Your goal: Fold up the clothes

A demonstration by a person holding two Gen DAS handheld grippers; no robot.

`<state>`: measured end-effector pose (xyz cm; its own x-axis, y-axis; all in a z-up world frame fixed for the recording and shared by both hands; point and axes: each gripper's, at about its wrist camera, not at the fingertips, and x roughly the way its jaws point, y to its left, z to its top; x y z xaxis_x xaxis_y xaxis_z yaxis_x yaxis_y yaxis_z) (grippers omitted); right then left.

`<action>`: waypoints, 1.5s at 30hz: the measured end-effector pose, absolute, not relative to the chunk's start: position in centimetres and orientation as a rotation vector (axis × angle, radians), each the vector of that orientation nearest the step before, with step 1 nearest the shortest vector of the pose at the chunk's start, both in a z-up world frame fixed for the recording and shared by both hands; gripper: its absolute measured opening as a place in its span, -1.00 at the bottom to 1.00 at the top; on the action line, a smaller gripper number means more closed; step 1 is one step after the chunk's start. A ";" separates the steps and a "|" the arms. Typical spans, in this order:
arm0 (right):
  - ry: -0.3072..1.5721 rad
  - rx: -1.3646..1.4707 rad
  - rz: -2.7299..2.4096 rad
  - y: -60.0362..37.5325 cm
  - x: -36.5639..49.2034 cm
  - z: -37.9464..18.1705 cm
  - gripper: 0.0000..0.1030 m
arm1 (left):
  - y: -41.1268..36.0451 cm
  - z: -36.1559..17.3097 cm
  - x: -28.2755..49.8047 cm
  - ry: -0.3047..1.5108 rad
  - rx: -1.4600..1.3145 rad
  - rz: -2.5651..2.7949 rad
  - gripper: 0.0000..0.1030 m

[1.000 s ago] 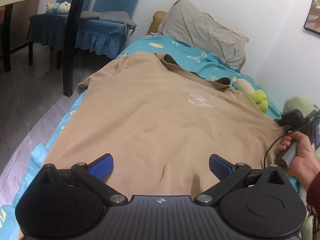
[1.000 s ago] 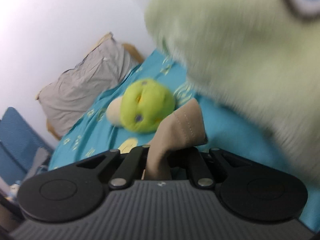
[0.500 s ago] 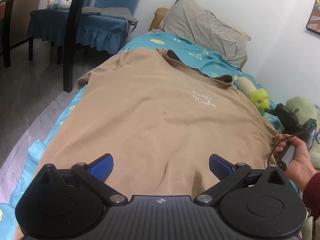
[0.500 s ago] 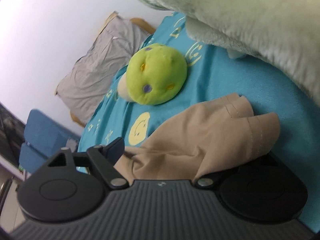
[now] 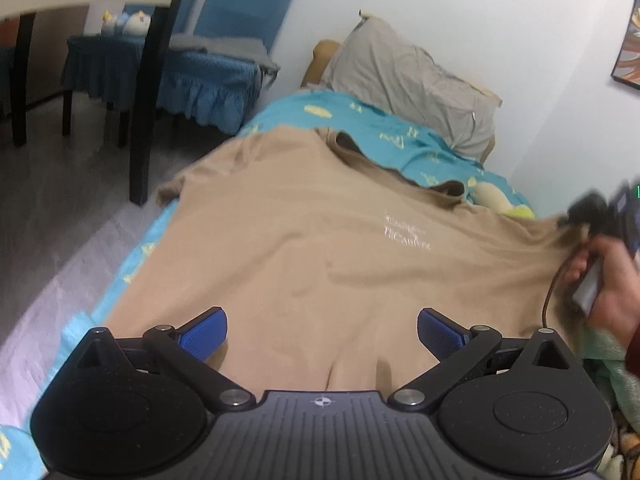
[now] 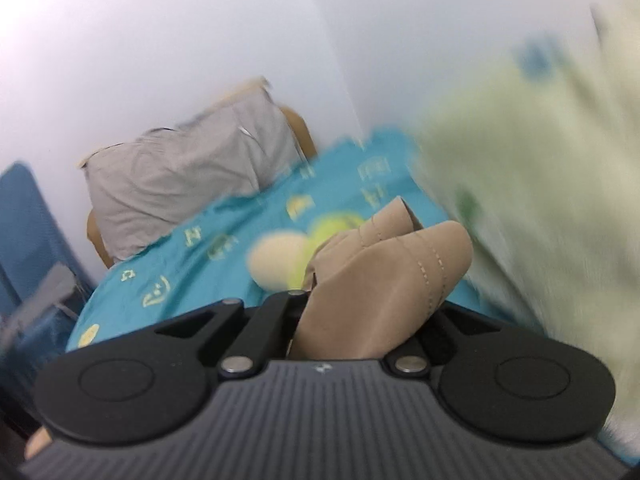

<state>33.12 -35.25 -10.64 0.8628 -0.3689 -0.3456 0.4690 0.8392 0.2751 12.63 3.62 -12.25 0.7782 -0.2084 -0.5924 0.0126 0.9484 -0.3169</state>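
Left gripper [image 5: 322, 330] spread wide, blue pads [image 5: 204, 332] far apart, hovering low over the bottom hem of the tan T-shirt [image 5: 320, 248]; holding nothing, contact with the cloth impossible to judge from this angle. Tan T-shirt laid flat, front up, across the turquoise bedsheet [image 5: 384, 128], collar toward the grey pillow [image 5: 416, 80] at the headboard, small white chest print too blurred to read. Left sleeve draped over the bed's edge toward the floor.

Right gripper [image 6: 360, 304] pressed together on a bunched fold of the shirt's right sleeve [image 6: 384, 276], double-stitched hem poking up and forward beyond the tips. Fingertips themselves buried under the cloth, only the black linkages showing. Same gripper seen from the left wrist view at the far right edge, gripped by the right hand [image 5: 608, 284], blurred and partly cut off by the frame, with the shirt's corner lifted and pulled taut toward it.

Right wrist view heavily smeared: pale green plush mass [image 6: 540, 184] filling the right side, shape not readable. Yellow-green soft toy [image 6: 316, 236] half hidden behind the raised sleeve; in the left wrist view just a sliver past the shirt's shoulder. Blue-skirted chair [image 5: 192, 68] and dark table leg [image 5: 148, 100] off the bed at upper left, tabletop cropped.
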 end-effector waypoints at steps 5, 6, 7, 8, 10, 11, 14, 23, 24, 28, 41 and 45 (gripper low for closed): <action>0.258 0.109 -0.367 -24.4 34.4 -7.9 -0.88 | 4.3 -11.1 12.2 0.630 -0.236 -0.049 0.99; 0.276 0.077 -0.334 -22.3 34.9 -8.2 -0.88 | 4.5 -11.0 12.3 0.628 -0.229 -0.032 0.99; 0.296 0.049 -0.301 -20.3 35.5 -8.8 -0.88 | 4.7 -10.9 12.4 0.625 -0.221 -0.014 0.99; 0.322 0.030 -0.269 -18.5 36.2 -9.7 -0.88 | 5.0 -10.8 12.5 0.624 -0.211 0.003 0.99; 0.374 -0.012 -0.207 -15.0 37.4 -11.7 -0.87 | 5.4 -11.0 12.7 0.622 -0.186 0.043 0.98; 0.403 -0.040 -0.182 -13.7 37.9 -12.9 -0.85 | 5.7 -11.1 12.9 0.625 -0.177 0.058 0.98; 0.483 -0.089 -0.122 -10.8 39.1 -16.5 -0.85 | 6.3 -11.7 13.4 0.649 -0.169 0.082 0.97; 0.590 0.161 0.065 -14.9 37.8 -17.2 1.00 | 6.6 -12.4 13.9 0.662 -0.200 0.046 0.96; 0.579 0.155 0.074 -15.0 37.1 -16.4 1.00 | 6.5 -12.3 13.7 0.655 -0.196 0.040 0.96; 0.550 0.138 0.092 -15.9 32.6 -12.2 1.00 | 5.4 -11.2 12.7 0.613 -0.164 0.013 0.96; 0.509 0.213 0.090 -23.5 8.7 -3.2 1.00 | 3.3 -9.1 8.5 0.587 -0.137 -0.077 0.96; 0.520 0.282 0.023 -27.1 4.1 -3.9 1.00 | 2.9 -9.2 7.8 0.608 -0.141 -0.112 0.96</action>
<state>4.14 -27.12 -3.89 0.8686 0.0931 -0.4866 0.0494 0.9611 0.2719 7.75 2.90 -9.23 0.8155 -0.1457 -0.5601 0.0630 0.9844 -0.1644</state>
